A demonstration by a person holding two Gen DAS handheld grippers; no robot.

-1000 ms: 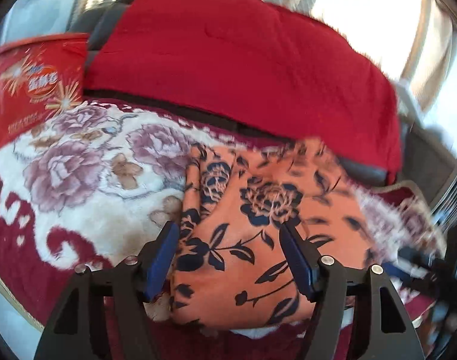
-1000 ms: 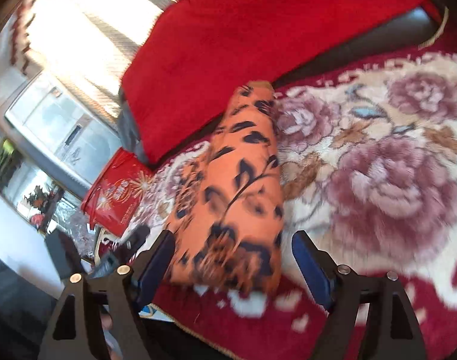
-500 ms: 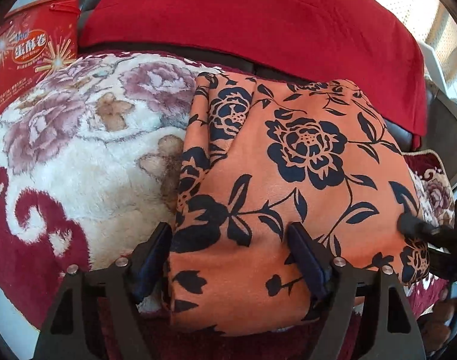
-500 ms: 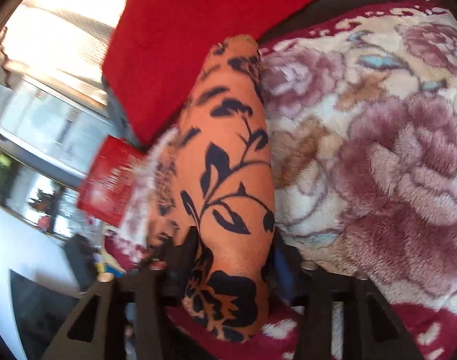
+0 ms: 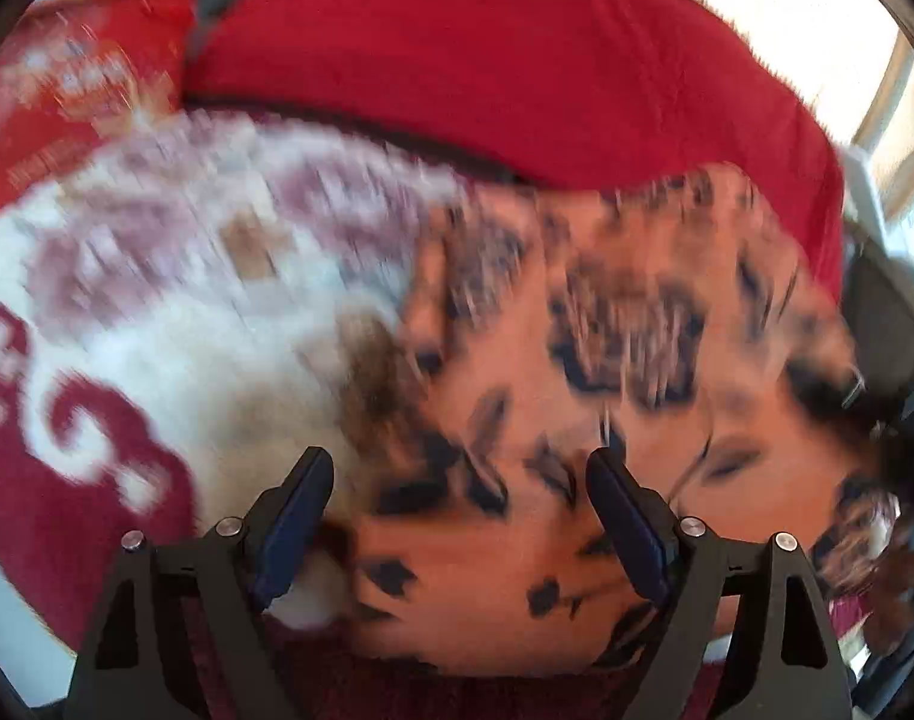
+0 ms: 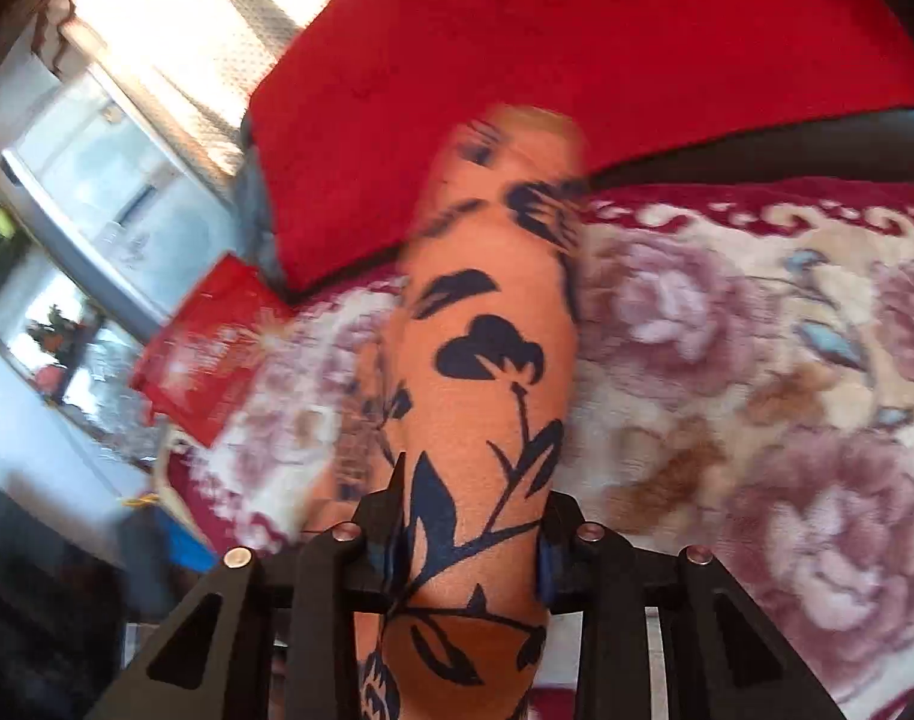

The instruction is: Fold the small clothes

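An orange garment with a dark blue flower print (image 5: 577, 420) lies folded on a plush floral blanket (image 5: 187, 330). My left gripper (image 5: 460, 504) is open, its fingers straddling the garment's near edge; this view is blurred by motion. My right gripper (image 6: 466, 546) is shut on the orange garment (image 6: 487, 372), pinching a thick folded edge that rises away from the jaws. The right gripper also shows as a dark shape at the right of the left wrist view (image 5: 877, 438).
A red blanket (image 5: 487, 60) covers a dark sofa back behind the floral blanket (image 6: 757, 390). A red printed box (image 5: 67, 90) stands at the far left and also shows in the right wrist view (image 6: 205, 354). Bright windows are behind.
My right gripper has closed on the garment's edge and lifted it a little. My left gripper stays open and is moving, blurring its view.
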